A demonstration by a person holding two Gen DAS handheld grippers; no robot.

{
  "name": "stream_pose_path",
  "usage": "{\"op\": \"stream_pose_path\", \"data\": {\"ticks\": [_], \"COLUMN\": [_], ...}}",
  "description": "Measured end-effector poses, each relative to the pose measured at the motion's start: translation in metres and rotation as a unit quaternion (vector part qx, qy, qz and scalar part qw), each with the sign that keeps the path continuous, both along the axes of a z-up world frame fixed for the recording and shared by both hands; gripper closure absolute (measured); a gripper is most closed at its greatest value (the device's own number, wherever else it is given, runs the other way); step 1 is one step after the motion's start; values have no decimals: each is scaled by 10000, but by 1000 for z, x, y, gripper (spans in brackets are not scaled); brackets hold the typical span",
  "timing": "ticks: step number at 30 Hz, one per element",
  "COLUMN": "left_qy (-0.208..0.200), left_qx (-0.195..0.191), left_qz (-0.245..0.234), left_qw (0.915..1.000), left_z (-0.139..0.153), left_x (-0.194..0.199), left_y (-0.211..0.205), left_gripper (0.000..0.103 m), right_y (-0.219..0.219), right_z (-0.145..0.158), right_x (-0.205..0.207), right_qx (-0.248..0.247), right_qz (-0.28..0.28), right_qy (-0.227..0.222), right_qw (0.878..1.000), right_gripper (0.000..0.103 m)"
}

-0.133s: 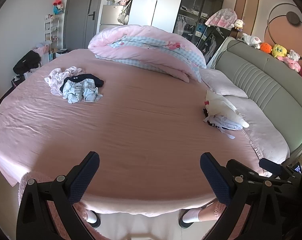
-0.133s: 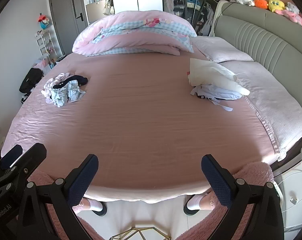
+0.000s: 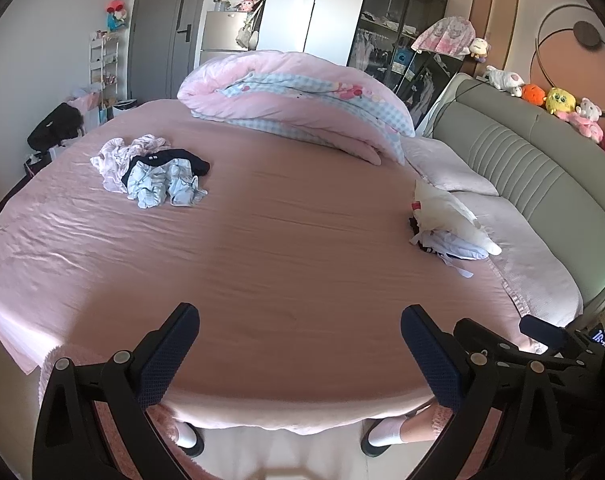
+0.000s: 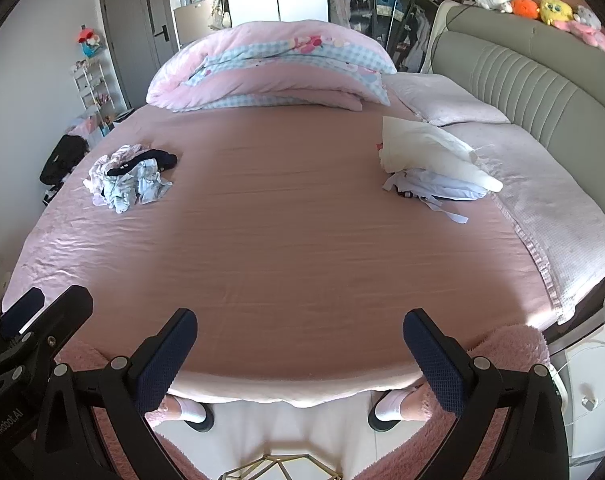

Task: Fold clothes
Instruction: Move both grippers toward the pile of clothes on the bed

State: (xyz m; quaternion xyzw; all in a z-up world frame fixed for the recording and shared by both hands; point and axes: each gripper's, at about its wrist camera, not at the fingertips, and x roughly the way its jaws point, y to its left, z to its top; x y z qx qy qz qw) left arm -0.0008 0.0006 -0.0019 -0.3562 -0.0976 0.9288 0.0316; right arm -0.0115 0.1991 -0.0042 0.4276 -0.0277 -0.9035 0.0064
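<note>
A crumpled heap of clothes (image 3: pixel 154 174) (image 4: pixel 128 178), pale pink, dark navy and light blue, lies on the far left of the pink bed (image 3: pixel 286 248) (image 4: pixel 294 220). A stack of folded clothes (image 3: pixel 448 224) (image 4: pixel 434 164), white on top of light blue, sits on the right by the pillows. My left gripper (image 3: pixel 300 320) hangs open over the bed's near edge, nothing between its fingers. My right gripper (image 4: pixel 300 320) is open too, beside it, and empty. Both are far from either pile.
A rolled pink and blue checked duvet (image 3: pixel 298 104) lies across the far side. Two pale pillows (image 4: pixel 542 188) rest against the grey headboard (image 3: pixel 542 168) with plush toys on top. A person's feet in white socks (image 4: pixel 190 410) stand below the near edge.
</note>
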Motion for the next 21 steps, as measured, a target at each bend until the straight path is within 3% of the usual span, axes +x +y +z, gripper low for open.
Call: {"op": "stream_pose_path", "data": {"ticks": [6, 12, 16, 19, 21], "left_qy": [50, 239, 290, 225, 200], "left_qx": [-122, -452, -216, 10, 184], "left_qz": [80, 312, 348, 498, 675], "left_qw": [9999, 9982, 9987, 9985, 9974], "left_z": [5, 23, 27, 21, 14], "left_x": [-9, -31, -54, -72, -85], "left_y": [-7, -27, -59, -86, -109], "left_gripper": [1, 1, 1, 1, 1], "right_y": [-3, -35, -62, -79, -95], "right_z": [2, 19, 25, 26, 22], "right_x": [-4, -38, -63, -94, -117], "right_qx": [76, 334, 326, -147, -40], "right_qz": [73, 498, 890, 1316, 1442], "right_qy": [69, 364, 640, 666, 636], "right_qw": [9999, 9975, 9934, 9890, 9875], "right_gripper": [0, 0, 0, 0, 0]}}
